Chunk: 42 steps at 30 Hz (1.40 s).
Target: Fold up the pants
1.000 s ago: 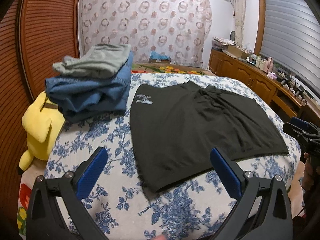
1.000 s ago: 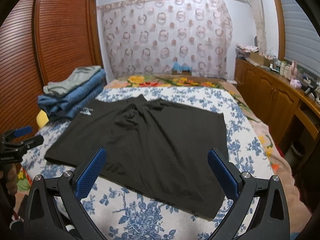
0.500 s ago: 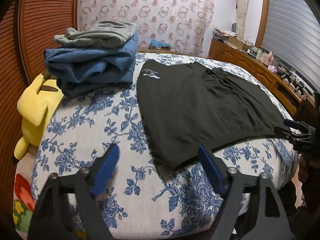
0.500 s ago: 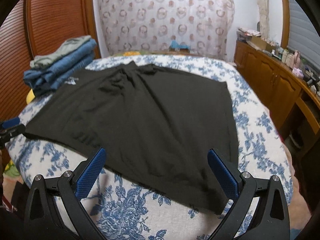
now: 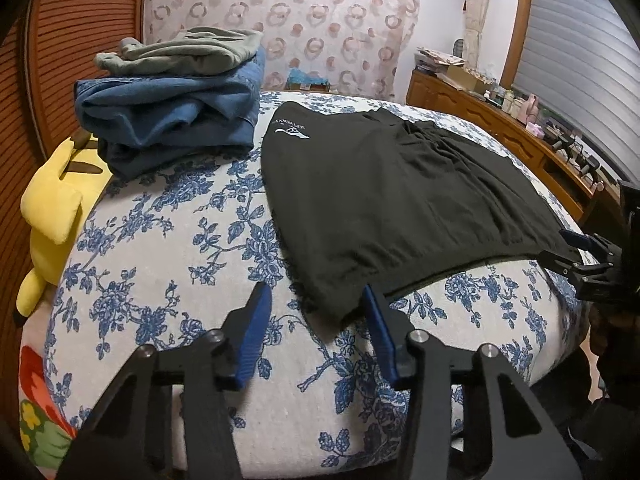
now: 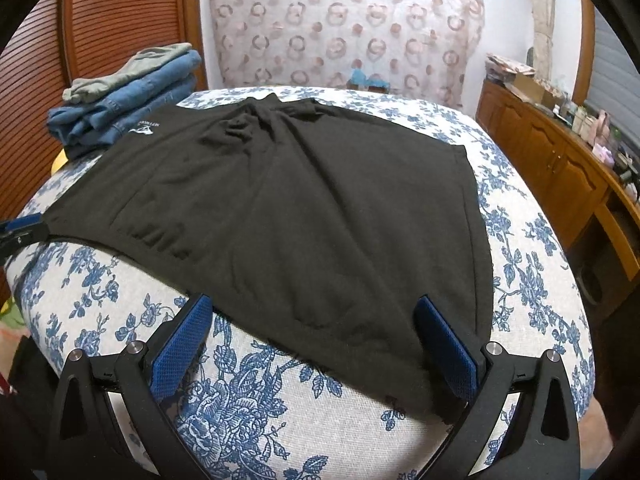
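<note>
Black pants (image 5: 384,196) lie spread flat on the blue-flowered bed sheet (image 5: 168,248), with a small white logo at their far left corner. My left gripper (image 5: 316,314) straddles the near left corner of the pants. Its jaws are closing, the cloth lies between the blue pads (image 5: 254,332), and they do not press on it. My right gripper (image 6: 316,328) stands wide open around the near right corner of the pants (image 6: 288,208). In the left wrist view the right gripper (image 5: 570,250) shows at the cloth's right corner. The left gripper (image 6: 18,232) shows at the left edge of the right wrist view.
Folded blue jeans (image 5: 172,120) with a grey garment (image 5: 188,46) on top are stacked at the bed's far left. A yellow plush toy (image 5: 52,212) leans beside them. A wooden dresser (image 6: 560,168) with clutter runs along the right wall.
Both grippers have sunk toward the bed's near edge and come close over the pants' near corners. The left jaws have narrowed; the right jaws stay wide.
</note>
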### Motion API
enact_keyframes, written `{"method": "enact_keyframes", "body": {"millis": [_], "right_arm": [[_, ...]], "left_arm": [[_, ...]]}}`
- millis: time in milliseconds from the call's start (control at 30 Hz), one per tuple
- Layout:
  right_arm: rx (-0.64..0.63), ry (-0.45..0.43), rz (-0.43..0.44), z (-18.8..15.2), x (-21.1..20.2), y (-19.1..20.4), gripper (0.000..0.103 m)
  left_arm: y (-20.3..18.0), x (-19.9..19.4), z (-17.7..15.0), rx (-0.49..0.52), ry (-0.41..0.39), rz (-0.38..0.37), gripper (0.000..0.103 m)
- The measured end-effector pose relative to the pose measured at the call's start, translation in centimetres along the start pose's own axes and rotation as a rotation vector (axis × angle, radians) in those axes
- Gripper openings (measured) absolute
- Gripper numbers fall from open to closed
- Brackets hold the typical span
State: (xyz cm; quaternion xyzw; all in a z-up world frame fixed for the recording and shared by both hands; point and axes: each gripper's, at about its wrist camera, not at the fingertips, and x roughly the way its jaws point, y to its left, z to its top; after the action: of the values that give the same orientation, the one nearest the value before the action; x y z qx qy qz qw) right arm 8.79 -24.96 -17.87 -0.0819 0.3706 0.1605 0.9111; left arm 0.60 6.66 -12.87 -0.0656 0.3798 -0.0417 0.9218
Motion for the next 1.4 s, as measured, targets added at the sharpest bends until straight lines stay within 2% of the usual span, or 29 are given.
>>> {"method": "enact_keyframes", "body": {"millis": [267, 333, 500, 800, 1100, 1400], "right_arm": [[-0.013, -0.003, 0.008, 0.0, 0.1, 0.0, 0.103], [-0.014, -0.009, 0.01, 0.0, 0.0, -0.1, 0.103], [0.007, -0.008, 0.012, -0.1, -0.2, -0.3, 0.102], [0.045, -0.039, 0.037, 0.8, -1.9, -1.3, 0.099], [0.042, -0.06, 0.041, 1.2, -2.8, -1.6, 0.097], [0.064, -0.073, 0.023, 0.9, -3.6, -3.4, 0.097]], "left_arm": [[-0.3, 0.2, 0.1, 0.018, 0.009, -0.037, 0.009], [-0.3, 0.0, 0.2, 0.007, 0.003, -0.046, 0.007], [-0.5, -1.8, 0.7, 0.0, -0.079, -0.077, 0.006], [-1.7, -2.5, 2.8, 0.033, -0.127, -0.11, 0.003], [-5.6, -2.5, 6.1, 0.121, -0.172, -0.174, 0.002], [-9.8, -1.0, 8.3, 0.196, -0.166, -0.239, 0.002]]}}
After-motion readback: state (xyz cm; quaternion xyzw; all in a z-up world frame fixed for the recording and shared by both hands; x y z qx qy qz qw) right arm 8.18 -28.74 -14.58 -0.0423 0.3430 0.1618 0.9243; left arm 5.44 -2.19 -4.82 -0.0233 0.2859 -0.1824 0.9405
